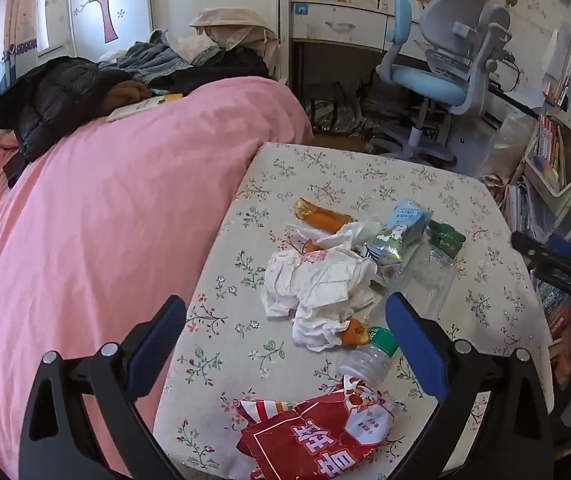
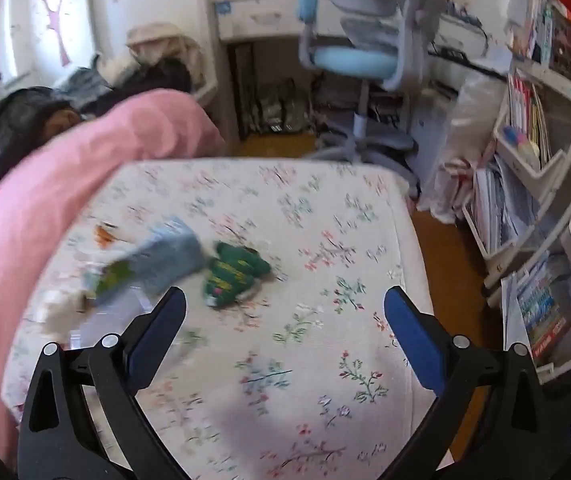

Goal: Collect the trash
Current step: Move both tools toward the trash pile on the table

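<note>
Both grippers, left gripper (image 1: 285, 334) and right gripper (image 2: 284, 326), gape empty above littered table (image 1: 365, 172).

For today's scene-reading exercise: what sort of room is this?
Most likely a child's bedroom: a bed with pink bedding, a blue desk chair at a desk, and shelves of books.

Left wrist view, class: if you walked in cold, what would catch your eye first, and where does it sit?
First, the litter heaped mid-table on the floral tablecloth: crumpled white tissue in the middle, a red snack wrapper at the near edge, a clear plastic bottle with a green band between them. Next, the big pink bedspread filling the left. The left gripper hovers open above the pile, holding nothing.
</note>
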